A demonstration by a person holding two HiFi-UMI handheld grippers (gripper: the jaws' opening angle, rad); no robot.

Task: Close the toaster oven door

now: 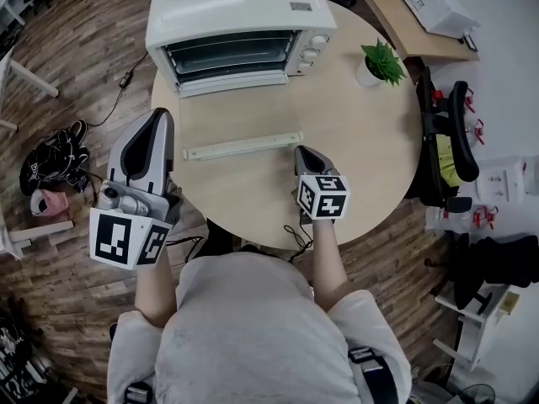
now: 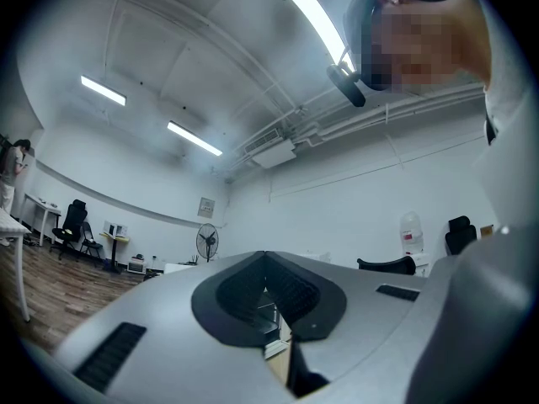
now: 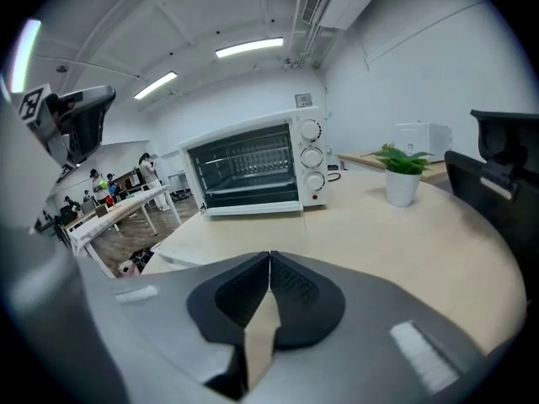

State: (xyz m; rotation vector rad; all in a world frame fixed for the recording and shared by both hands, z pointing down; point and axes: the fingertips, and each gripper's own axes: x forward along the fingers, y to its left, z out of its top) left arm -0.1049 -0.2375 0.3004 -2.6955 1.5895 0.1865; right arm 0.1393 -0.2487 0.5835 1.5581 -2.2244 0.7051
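Observation:
The white toaster oven (image 1: 240, 23) stands at the far side of the round table (image 1: 362, 141). Its front (image 3: 244, 171) shows a dark inside with a wire rack and a white strip along the bottom; I cannot tell whether glass covers it. A long pale bar (image 1: 242, 146) lies across the table between the oven and me, and I cannot tell if it is joined to the oven. My right gripper (image 1: 301, 150) (image 3: 269, 255) rests just behind the bar's right end, shut and empty. My left gripper (image 1: 160, 114) (image 2: 266, 255) is at the table's left edge, tipped upward, shut on nothing.
A small potted plant (image 1: 381, 61) (image 3: 402, 171) stands at the table's right rear. Three knobs (image 3: 312, 154) line the oven's right side. An office chair (image 1: 446, 133) is right of the table, and shoes (image 1: 55, 154) lie on the wooden floor to the left.

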